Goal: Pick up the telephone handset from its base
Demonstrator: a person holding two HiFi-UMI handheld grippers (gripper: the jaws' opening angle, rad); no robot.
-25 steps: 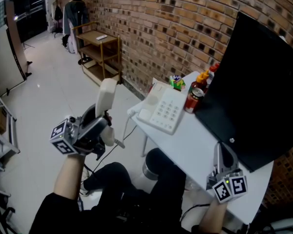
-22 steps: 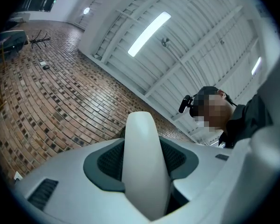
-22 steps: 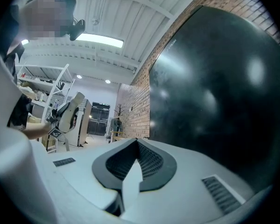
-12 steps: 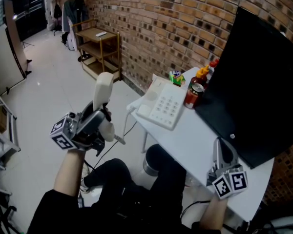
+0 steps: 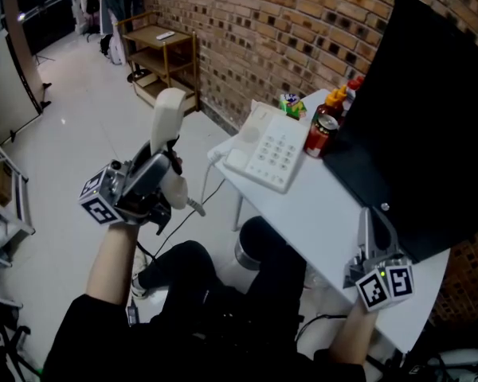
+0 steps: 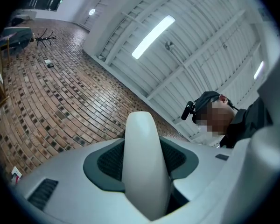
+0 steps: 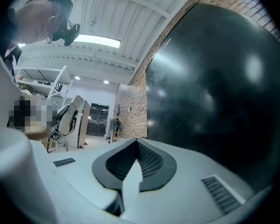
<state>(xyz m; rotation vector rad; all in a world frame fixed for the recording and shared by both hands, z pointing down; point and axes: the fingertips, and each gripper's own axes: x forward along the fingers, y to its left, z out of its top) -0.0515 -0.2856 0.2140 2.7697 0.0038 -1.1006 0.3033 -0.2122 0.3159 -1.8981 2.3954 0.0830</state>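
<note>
Handset (image 5: 169, 118) is off the base (image 5: 267, 150), well left of it, clamped low in my left hand-held gripper (image 5: 158, 173). Right hand-held gripper (image 5: 374, 237) is closed and empty. Risks: a taut cord (image 5: 197, 208) could drag the base off the desk (image 5: 319, 221), and the handset could pivot in the jaws.

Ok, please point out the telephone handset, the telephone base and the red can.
telephone handset (image 5: 166, 122), head view, its upper end
telephone base (image 5: 279, 153), head view, its keypad
red can (image 5: 320, 138), head view, its side
</note>
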